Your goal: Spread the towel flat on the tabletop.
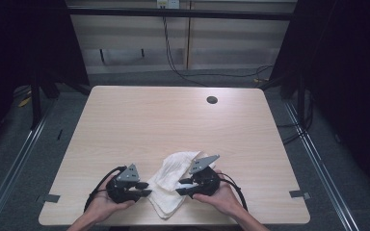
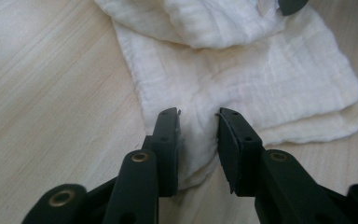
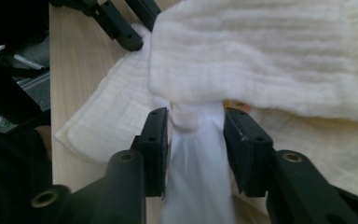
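The left gripper (image 1: 143, 188) is being held low over the near part of the counter (image 1: 139, 120), at the left edge of a crumpled white cloth (image 1: 173, 180). Its jaws are standing apart, a fold of cloth lying between them unpinched. The cloth is lying between both grippers. The right gripper (image 1: 183, 186) is being held at its right side, jaws parted around a bunched fold, pads not pressing.
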A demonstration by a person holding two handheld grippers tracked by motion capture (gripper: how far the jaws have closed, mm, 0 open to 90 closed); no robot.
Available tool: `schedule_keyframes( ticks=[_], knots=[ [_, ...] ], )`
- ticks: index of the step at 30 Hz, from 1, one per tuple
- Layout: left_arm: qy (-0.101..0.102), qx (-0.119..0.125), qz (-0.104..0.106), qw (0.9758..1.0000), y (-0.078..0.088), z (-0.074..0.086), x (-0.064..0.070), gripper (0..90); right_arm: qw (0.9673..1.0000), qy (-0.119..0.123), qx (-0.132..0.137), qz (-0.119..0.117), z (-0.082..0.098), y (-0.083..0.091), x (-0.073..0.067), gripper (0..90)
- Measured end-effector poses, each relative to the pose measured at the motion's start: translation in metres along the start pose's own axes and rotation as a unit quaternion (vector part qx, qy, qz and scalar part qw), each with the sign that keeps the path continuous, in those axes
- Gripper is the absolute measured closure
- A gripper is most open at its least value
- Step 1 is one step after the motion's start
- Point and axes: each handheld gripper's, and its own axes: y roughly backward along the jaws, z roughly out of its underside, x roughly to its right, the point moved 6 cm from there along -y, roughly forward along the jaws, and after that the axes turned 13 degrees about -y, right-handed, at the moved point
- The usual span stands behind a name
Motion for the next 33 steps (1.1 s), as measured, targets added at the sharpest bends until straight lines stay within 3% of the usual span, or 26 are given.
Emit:
schedule_keyframes(
  ticks=[3, 6, 11, 12, 18, 20, 23, 28, 31, 33],
  knots=[
    [0.005, 0.016, -0.006, 0.9998, 0.005, -0.006, -0.001, 60.1, 0.9997, -0.01, 0.02, -0.007, -0.004, 0.012, 0.002, 52.4],
    [0.009, 0.031, -0.005, 0.9995, 0.01, -0.009, -0.002, 56.1, 0.9993, -0.023, 0.03, 0.003, -0.005, 0.025, 0.006, 45.9],
    [0.0, 0.05, -0.013, 0.9987, 0.016, -0.02, -0.001, 52.4, 0.9982, -0.031, 0.051, 0.007, -0.007, 0.042, 0.009, 43.0],
    [-0.002, 0.059, -0.009, 0.9982, 0.017, -0.024, 0.0, 52.0, 0.9971, -0.035, 0.067, 0.011, -0.007, 0.051, 0.01, 42.3],
    [-0.004, 0.082, -0.005, 0.9966, 0.023, -0.038, 0.002, 51.9, 0.995, -0.044, 0.086, 0.024, -0.001, 0.075, 0.017, 41.1],
    [-0.005, 0.097, 0.0, 0.9953, 0.025, -0.046, 0.002, 54.5, 0.9946, -0.047, 0.087, 0.031, 0.004, 0.081, 0.021, 41.2],
    [-0.009, 0.098, 0.0, 0.9951, 0.025, -0.053, 0.001, 57.6, 0.994, -0.055, 0.087, 0.038, 0.01, 0.087, 0.027, 41.5],
    [-0.024, 0.096, 0.018, 0.9949, 0.01, -0.076, -0.001, 65.4, 0.9921, -0.065, 0.098, 0.043, 0.016, 0.09, 0.036, 41.5],
    [-0.023, 0.1, 0.029, 0.9943, -0.001, -0.078, 0.003, 67.7, 0.9914, -0.069, 0.102, 0.045, 0.015, 0.091, 0.038, 41.2],
    [-0.025, 0.089, 0.035, 0.9951, -0.009, -0.076, 0.006, 66.2, 0.9916, -0.067, 0.101, 0.044, 0.015, 0.091, 0.038, 41.0]
  ],
)
